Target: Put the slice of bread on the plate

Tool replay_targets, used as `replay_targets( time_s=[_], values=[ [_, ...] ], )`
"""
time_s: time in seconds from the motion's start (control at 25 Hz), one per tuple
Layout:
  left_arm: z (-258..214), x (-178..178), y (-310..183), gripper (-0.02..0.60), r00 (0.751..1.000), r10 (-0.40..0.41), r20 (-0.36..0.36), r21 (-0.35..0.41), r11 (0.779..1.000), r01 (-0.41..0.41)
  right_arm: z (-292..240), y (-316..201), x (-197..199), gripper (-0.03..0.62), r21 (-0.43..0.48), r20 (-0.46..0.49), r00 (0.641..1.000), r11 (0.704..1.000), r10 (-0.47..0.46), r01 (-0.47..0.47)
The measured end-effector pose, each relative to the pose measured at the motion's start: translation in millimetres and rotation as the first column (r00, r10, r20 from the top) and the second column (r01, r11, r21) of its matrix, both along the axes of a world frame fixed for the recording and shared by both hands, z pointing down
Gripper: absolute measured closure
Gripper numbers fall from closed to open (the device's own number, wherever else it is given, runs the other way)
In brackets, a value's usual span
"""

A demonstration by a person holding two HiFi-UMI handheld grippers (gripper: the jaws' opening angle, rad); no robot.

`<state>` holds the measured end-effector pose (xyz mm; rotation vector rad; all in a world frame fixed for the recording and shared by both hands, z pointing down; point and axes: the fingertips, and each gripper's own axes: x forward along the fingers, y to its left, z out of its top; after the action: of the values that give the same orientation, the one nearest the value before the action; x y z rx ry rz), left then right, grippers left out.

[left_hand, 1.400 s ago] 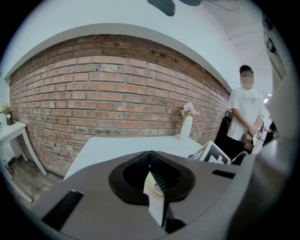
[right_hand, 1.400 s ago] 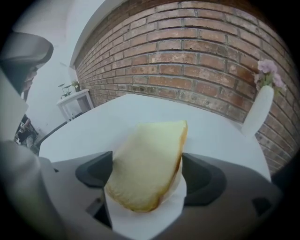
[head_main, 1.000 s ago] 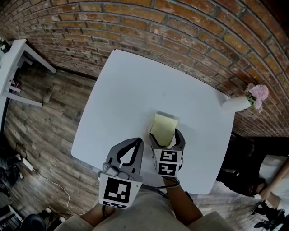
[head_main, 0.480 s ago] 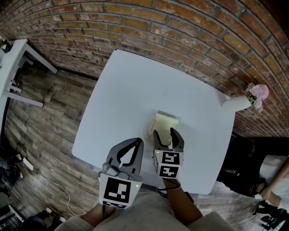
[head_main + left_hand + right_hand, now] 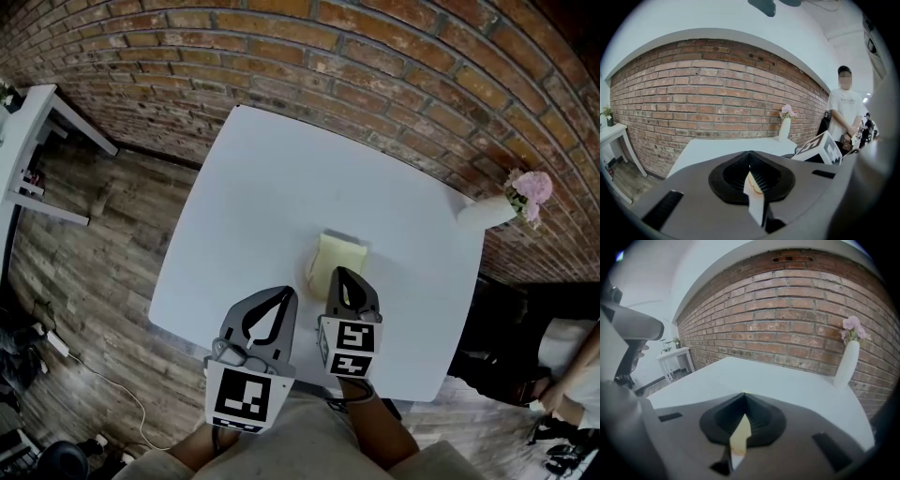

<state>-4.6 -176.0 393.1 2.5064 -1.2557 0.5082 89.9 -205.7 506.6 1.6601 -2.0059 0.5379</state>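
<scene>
A pale yellow slice of bread (image 5: 337, 257) lies flat near the table's front edge. A cream rim (image 5: 310, 273) along its left side looks like the plate; the rest of the plate is hidden under the bread. My right gripper (image 5: 345, 274) is shut and empty, with its tips just over the bread's near edge. The left gripper (image 5: 284, 295) hangs shut and empty to the left, clear of the bread. In the right gripper view the gripper (image 5: 744, 394) shows closed jaws, with a yellow sliver of bread (image 5: 739, 437) in the slot below them. The left gripper view also shows the gripper (image 5: 750, 153) shut.
The white table (image 5: 281, 178) stands against a brick wall (image 5: 375, 56). A white vase with pink flowers (image 5: 497, 211) is at its far right corner. A small white side table (image 5: 37, 122) is on the left. A person (image 5: 843, 112) stands on the right.
The right gripper's jaws stood open around the bread; they have closed and drawn back toward me and upward. The bread stays where it was. The left gripper has not moved.
</scene>
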Motion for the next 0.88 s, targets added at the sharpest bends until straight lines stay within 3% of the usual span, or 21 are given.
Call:
replay_targets(
  time_s=[0.4, 0.88],
  values=[
    [-5.0, 2.9, 5.3, 0.572, 1.000, -0.002, -0.004, 0.005, 1.000, 0.002, -44.6, 3.3, -1.8, 0.588, 0.110, 0.000, 1.000, 0.994, -0.016, 0.016],
    [-7.0, 9.2, 8.1, 0.572, 1.000, 0.008, -0.004, 0.021, 1.000, -0.007, -114.1, 28.0, -22.2, 0.588, 0.253, 0.010, 0.994, 0.962, -0.110, 0.104]
  ],
)
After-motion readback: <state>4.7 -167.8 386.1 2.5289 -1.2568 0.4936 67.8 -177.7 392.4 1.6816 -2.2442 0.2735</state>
